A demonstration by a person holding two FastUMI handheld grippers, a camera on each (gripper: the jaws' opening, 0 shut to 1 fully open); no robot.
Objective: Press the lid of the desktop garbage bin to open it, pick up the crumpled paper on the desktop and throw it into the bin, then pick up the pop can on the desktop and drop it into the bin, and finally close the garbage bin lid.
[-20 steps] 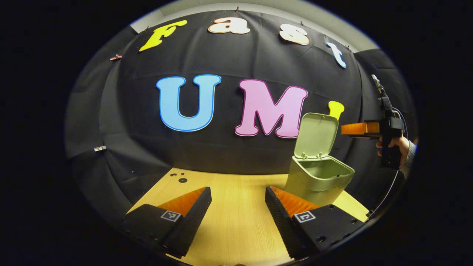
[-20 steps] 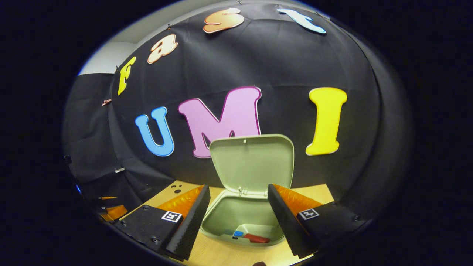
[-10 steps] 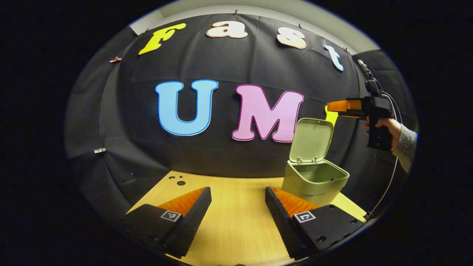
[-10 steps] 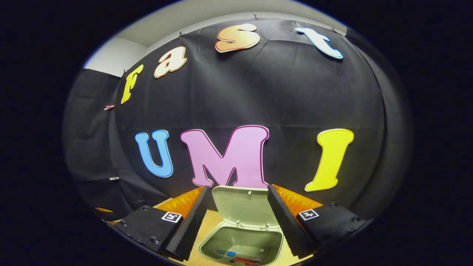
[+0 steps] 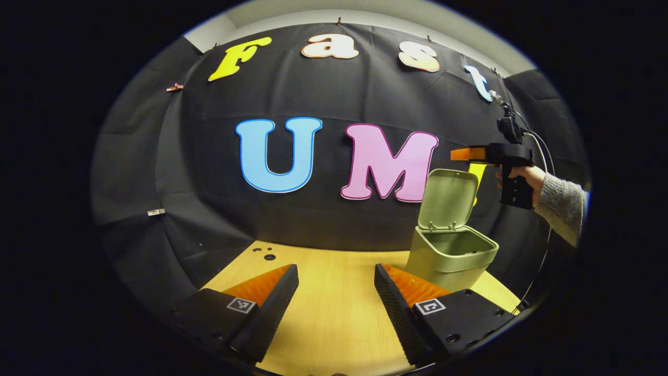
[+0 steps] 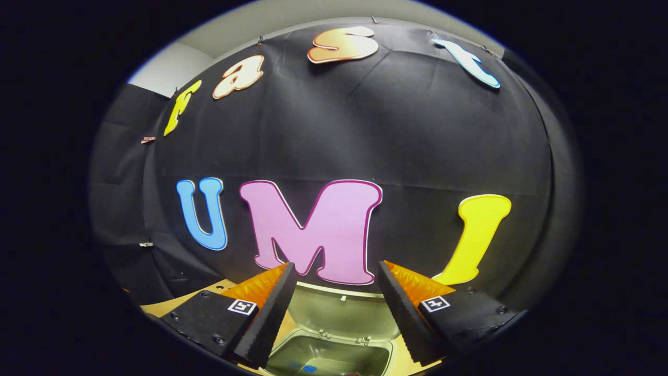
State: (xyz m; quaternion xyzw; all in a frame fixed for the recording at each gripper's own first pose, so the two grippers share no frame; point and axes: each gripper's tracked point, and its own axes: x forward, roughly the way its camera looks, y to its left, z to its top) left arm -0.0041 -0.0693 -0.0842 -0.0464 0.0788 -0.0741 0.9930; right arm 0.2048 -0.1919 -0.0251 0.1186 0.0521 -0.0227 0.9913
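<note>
A pale green bin (image 5: 451, 258) stands at the right of the wooden table (image 5: 334, 313), its lid (image 5: 448, 199) raised upright. In the left gripper view my left gripper (image 5: 336, 274) hovers open and empty over the table, left of the bin. Farther off there, a hand holds my right gripper (image 5: 462, 154) just above the lid's top edge. In the right gripper view my right gripper (image 6: 336, 271) is open, above the upright lid (image 6: 342, 316) and the bin's mouth (image 6: 329, 355). A small blue patch shows deep inside the bin.
The black cloth wall stands close behind the bin. Small holes (image 5: 265, 255) mark the table's far left corner. A cable (image 5: 543, 261) hangs down from the right gripper beside the bin.
My right gripper has risen and moved forward, from just over the bin's mouth to above the lid's top edge. The left gripper has hardly moved. The lid stays up.
</note>
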